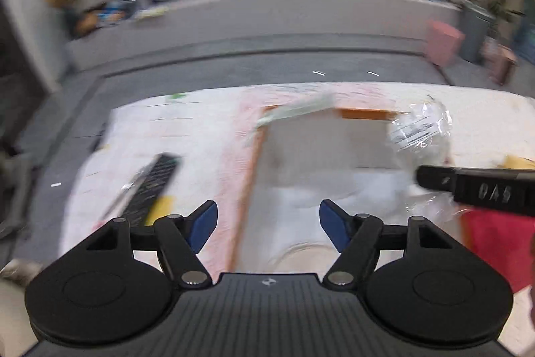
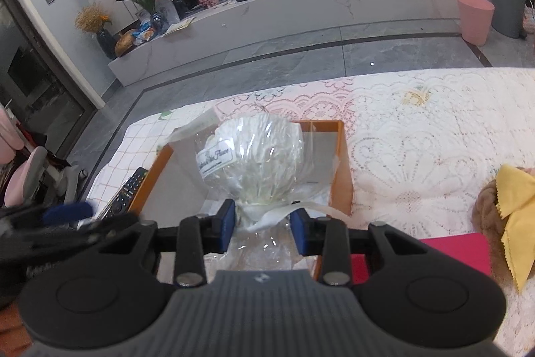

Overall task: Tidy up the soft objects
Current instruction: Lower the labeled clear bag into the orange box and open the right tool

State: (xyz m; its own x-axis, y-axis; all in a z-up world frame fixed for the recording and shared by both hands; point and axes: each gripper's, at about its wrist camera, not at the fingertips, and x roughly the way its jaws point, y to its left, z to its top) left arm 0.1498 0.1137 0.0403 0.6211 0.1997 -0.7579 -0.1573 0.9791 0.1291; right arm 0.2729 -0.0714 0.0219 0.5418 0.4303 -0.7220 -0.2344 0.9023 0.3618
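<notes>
My right gripper (image 2: 264, 223) is shut on the tied neck of a white flower bundle (image 2: 257, 156) wrapped in clear cellophane with a label. It hangs over an open orange-rimmed box (image 2: 341, 163) on the lace-covered table. In the blurred left wrist view my left gripper (image 1: 267, 223) stands open over the same box (image 1: 249, 176), nothing between its blue pads. The bundle (image 1: 421, 126) shows at the right there, behind a black finger of the right gripper (image 1: 468, 183). A blue pad of the left gripper (image 2: 67, 211) shows blurred at the left edge of the right wrist view.
A black remote (image 2: 128, 189) lies left of the box. A pink-red cloth (image 2: 451, 253) lies right of the box. Farther right, a yellow cloth (image 2: 515, 193) rests on a brown plush (image 2: 485, 209). Beyond the table edge are grey floor and a pink bin (image 2: 474, 19).
</notes>
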